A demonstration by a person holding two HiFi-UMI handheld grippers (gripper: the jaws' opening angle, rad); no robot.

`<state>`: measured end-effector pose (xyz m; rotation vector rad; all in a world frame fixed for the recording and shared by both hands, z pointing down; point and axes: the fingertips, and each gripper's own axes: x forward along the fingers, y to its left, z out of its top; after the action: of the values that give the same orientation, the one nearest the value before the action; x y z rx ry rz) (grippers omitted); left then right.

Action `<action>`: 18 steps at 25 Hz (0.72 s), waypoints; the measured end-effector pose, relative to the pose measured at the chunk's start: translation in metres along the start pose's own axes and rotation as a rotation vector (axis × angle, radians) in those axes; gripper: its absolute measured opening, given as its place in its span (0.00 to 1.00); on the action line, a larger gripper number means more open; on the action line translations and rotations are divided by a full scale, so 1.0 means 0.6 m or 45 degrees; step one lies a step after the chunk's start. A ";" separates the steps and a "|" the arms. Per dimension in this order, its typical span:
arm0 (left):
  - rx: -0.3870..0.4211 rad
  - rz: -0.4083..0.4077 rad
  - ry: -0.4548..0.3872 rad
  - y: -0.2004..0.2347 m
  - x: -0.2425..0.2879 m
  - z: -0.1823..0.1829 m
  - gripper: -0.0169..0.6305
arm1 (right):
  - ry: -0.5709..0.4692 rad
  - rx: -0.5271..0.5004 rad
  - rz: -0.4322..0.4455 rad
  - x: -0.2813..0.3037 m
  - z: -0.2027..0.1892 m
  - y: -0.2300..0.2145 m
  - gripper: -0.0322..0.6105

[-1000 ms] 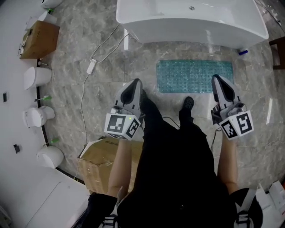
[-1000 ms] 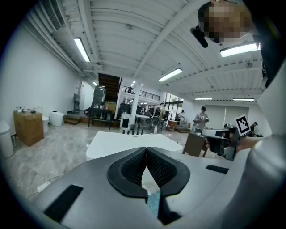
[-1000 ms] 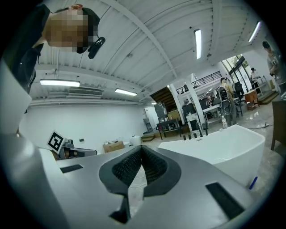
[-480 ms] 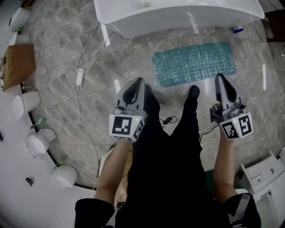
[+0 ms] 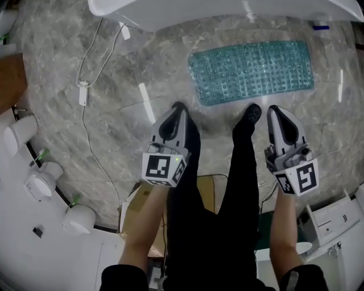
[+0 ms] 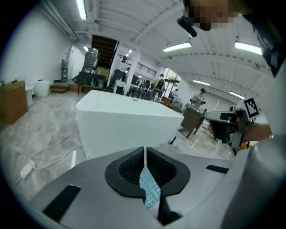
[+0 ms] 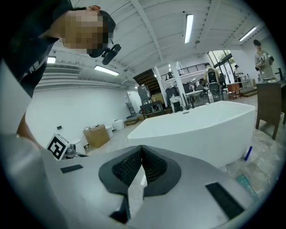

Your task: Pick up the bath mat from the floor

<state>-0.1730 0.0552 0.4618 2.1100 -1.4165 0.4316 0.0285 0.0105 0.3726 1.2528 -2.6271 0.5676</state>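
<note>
A white cable (image 5: 83,94) trails over the marble floor (image 5: 131,74) at 10 o'clock. The left gripper (image 5: 177,108) hovers with its jaws pressed together on nothing, tip toward 12 o'clock. The teal bath mat (image 5: 250,71) lies flat on the floor at 1 o'clock, before the white bathtub (image 5: 227,11). Its long axis runs 9 to 3 o'clock, with the right end slightly nearer the tub. The right gripper (image 5: 275,109), likewise closed and empty, hangs at the mat's 5 o'clock.
</note>
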 end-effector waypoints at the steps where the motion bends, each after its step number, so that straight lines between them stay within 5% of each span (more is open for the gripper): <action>1: -0.026 0.016 0.012 0.009 0.021 -0.029 0.04 | 0.012 -0.002 0.011 0.015 -0.027 -0.008 0.07; 10: -0.149 0.132 0.137 0.089 0.198 -0.270 0.14 | 0.125 -0.023 0.106 0.120 -0.255 -0.060 0.07; 18: -0.226 0.183 0.281 0.137 0.353 -0.499 0.31 | 0.171 0.087 0.089 0.166 -0.440 -0.120 0.07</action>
<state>-0.1535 0.0565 0.8371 1.7694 -1.4257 0.5549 0.0201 0.0071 0.6638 1.1031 -2.5675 0.7319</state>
